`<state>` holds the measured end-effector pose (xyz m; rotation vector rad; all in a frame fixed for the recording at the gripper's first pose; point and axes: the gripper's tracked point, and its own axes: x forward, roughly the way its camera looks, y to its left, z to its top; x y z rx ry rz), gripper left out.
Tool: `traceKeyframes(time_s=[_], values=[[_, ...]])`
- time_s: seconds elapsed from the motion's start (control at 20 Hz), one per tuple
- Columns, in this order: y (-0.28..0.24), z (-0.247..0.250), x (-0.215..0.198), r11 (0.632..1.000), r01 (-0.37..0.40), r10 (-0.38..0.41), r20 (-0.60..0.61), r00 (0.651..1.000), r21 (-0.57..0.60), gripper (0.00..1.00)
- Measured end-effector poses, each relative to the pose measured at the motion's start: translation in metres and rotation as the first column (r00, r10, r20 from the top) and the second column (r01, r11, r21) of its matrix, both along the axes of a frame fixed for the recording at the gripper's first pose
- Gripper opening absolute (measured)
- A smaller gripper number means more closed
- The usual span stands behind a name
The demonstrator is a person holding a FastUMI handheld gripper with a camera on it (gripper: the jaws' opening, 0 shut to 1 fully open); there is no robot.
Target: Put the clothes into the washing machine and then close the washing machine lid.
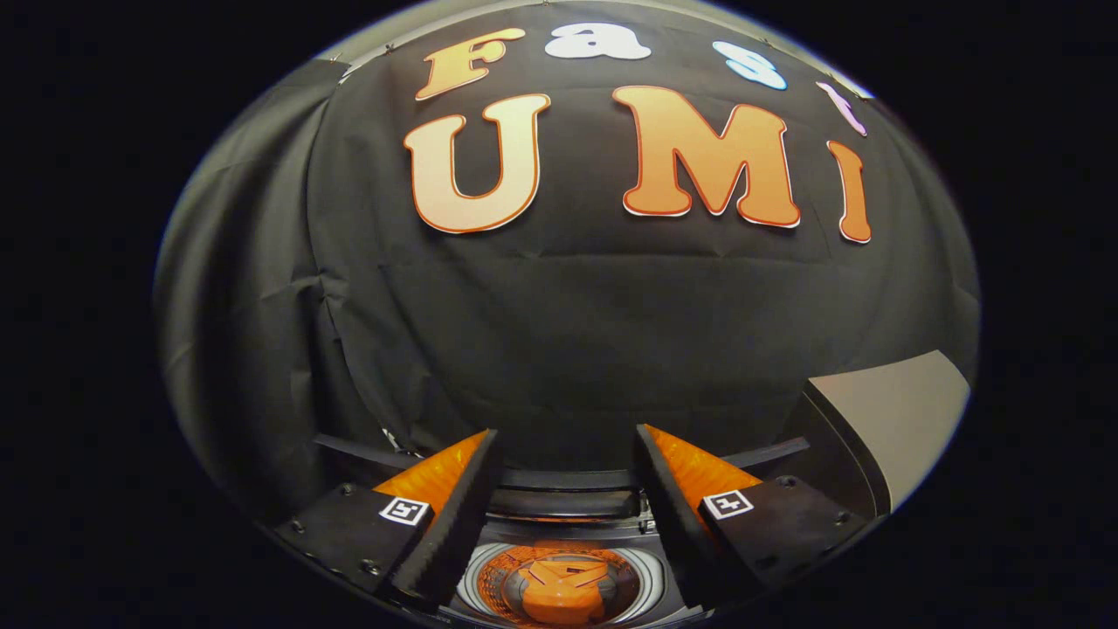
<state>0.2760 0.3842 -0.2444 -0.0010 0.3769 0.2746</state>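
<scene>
the gripper (566,489) hangs above the washing machine (568,524) with its two fingers (454,515) spread wide and nothing held between them; the ribbed pads face each other across an open gap. down through that gap, below and just ahead of the fingertips, lies the round drum (563,590) of the machine, its pale metal ring circling an orange shape at the bottom, which may be the agitator or may be a piece of clothing; it cannot be told which from here. the lid (891,419) stands raised, off to the outer side of the right finger and beyond it, a pale flat panel tilted up and back, which leaves the mouth of the drum clear for dropping things in. no loose garment can be made out near the fingers, so either the clothes are already inside or they are somewhere behind the camera. judging by the parted, empty jaws held over the opening, this looks like the moment around a release into the drum or a turn toward the lid. closing it would call for reaching to the right finger's side and pushing the panel forward and down.
</scene>
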Motion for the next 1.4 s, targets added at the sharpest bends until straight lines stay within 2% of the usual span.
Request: traceKeyframes(time_s=[0.9, 1.4], values=[[-0.008, -0.021, -0.047, 0.998, -0.054, 0.052, 0.066, 0.996, 0.028, 0.97], [-0.008, -0.040, -0.048, 0.998, -0.057, 0.056, 0.049, 0.997, 0.027, 0.99]])
